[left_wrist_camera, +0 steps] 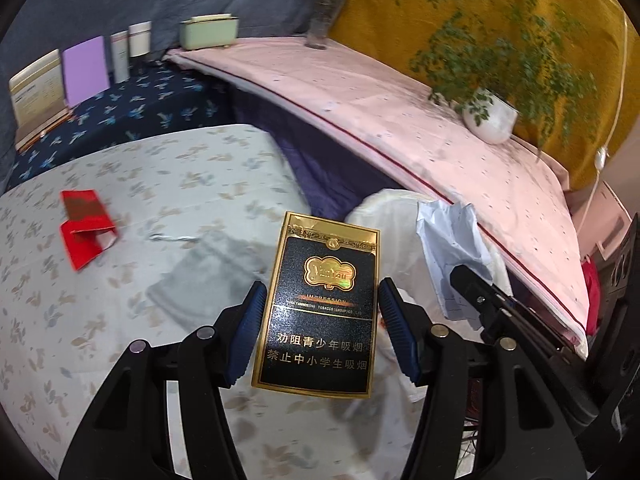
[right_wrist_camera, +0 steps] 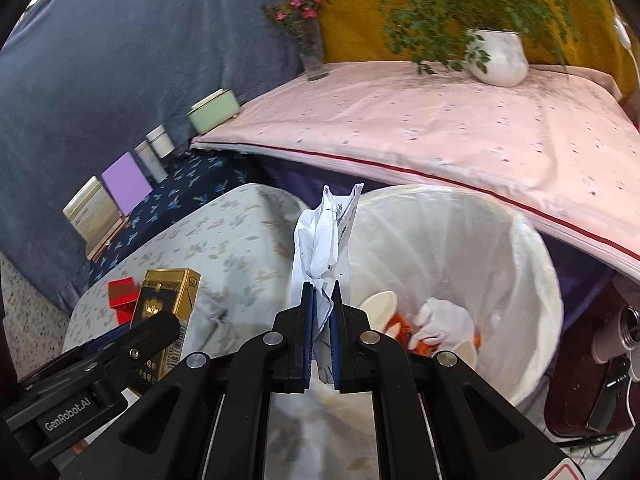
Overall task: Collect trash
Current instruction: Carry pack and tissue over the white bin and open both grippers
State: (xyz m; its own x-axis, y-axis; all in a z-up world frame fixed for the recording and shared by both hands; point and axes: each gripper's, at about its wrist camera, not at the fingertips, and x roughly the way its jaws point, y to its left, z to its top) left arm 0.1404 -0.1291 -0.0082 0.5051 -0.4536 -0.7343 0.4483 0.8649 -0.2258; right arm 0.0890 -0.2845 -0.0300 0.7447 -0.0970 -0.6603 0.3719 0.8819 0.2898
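Observation:
My left gripper (left_wrist_camera: 322,330) is shut on a black-and-gold cigarette pack (left_wrist_camera: 320,300) and holds it upright above the floral-cloth table; the pack also shows in the right wrist view (right_wrist_camera: 166,312). My right gripper (right_wrist_camera: 322,332) is shut on a crumpled white paper (right_wrist_camera: 326,240) at the left rim of the white-lined trash bin (right_wrist_camera: 532,280). The paper (left_wrist_camera: 452,248) and bin (left_wrist_camera: 384,204) show at right in the left wrist view. A red crumpled pack (left_wrist_camera: 86,228) lies on the table at left, and also shows in the right wrist view (right_wrist_camera: 122,292).
A grey cloth (left_wrist_camera: 204,280) lies on the table. The bin holds white and orange trash (right_wrist_camera: 436,328). Behind stand a pink-covered surface (right_wrist_camera: 440,120), a potted plant (right_wrist_camera: 498,56), a flower vase (right_wrist_camera: 310,48), a green box (right_wrist_camera: 214,112) and small boxes (right_wrist_camera: 124,188).

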